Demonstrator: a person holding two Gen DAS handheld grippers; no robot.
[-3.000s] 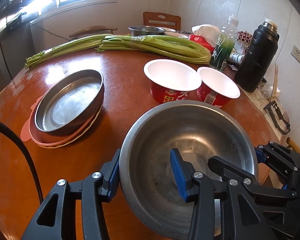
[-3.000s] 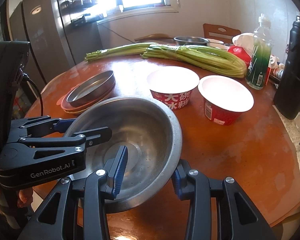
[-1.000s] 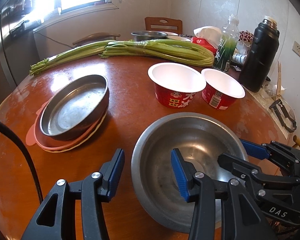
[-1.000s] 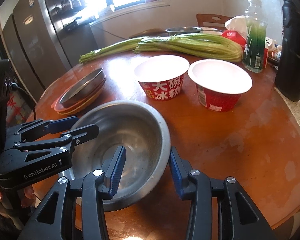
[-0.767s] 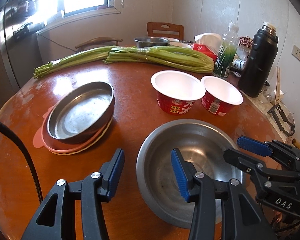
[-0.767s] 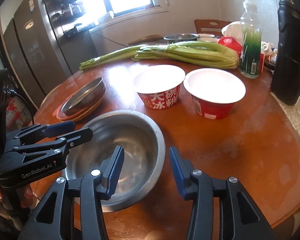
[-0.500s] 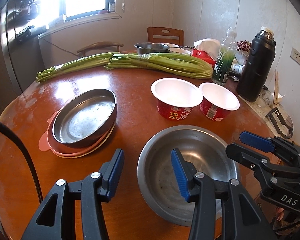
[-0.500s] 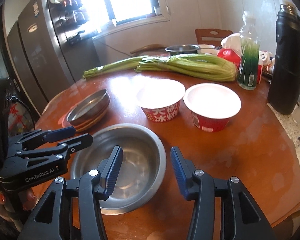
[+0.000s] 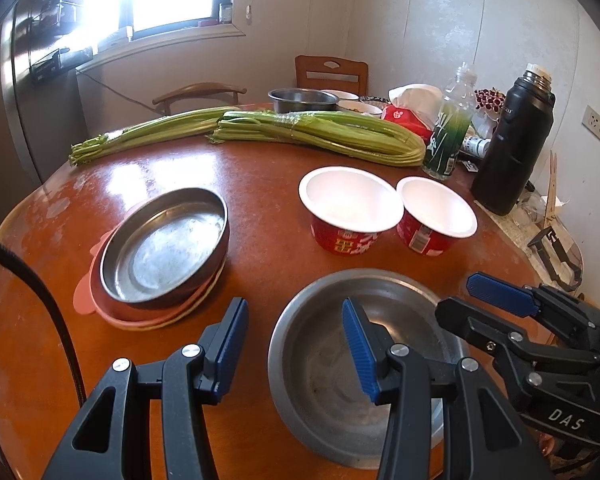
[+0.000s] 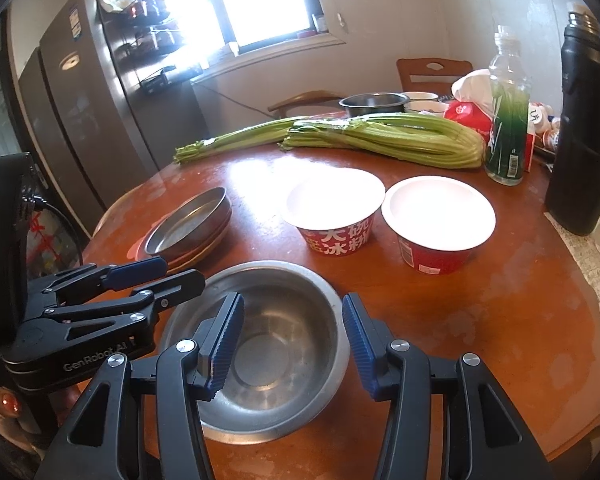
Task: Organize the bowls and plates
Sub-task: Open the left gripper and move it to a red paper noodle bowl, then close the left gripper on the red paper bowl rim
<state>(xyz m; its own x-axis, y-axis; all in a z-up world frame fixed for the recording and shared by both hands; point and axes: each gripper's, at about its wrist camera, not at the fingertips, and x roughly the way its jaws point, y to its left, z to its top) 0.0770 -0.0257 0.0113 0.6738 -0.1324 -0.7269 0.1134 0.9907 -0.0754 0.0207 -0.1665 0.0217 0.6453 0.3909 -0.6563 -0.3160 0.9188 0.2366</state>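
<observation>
Big bowl: the steel bowl (image 9: 364,364) sits on the bench (image 9: 260,200), at the near edge. Nothing holds it.
Left fingers: the left gripper (image 9: 296,344) is part open and empty. One finger hangs over the bowl, one is outside the rim. Neither seems to press on it.
Right fingers: the right gripper (image 10: 292,340) has just been opening. Its fingers stand apart above the bowl with nothing in them.
Done so far: a steel plate (image 9: 164,246) lies on top of pink plates (image 9: 100,304) in one pile, left of the bowl.
Left to do: the two red cups (image 9: 352,210) stand side by side, not stacked. The big bowl stands alone. I think these need a place next.
Bench: round, brown and shiny, with light spots from the window.
Room: a kitchen. Long green stalks (image 9: 320,136), a bottle (image 9: 448,132) and a black flask (image 9: 512,148) are at the back. A fridge (image 10: 84,120) stands by the window.
</observation>
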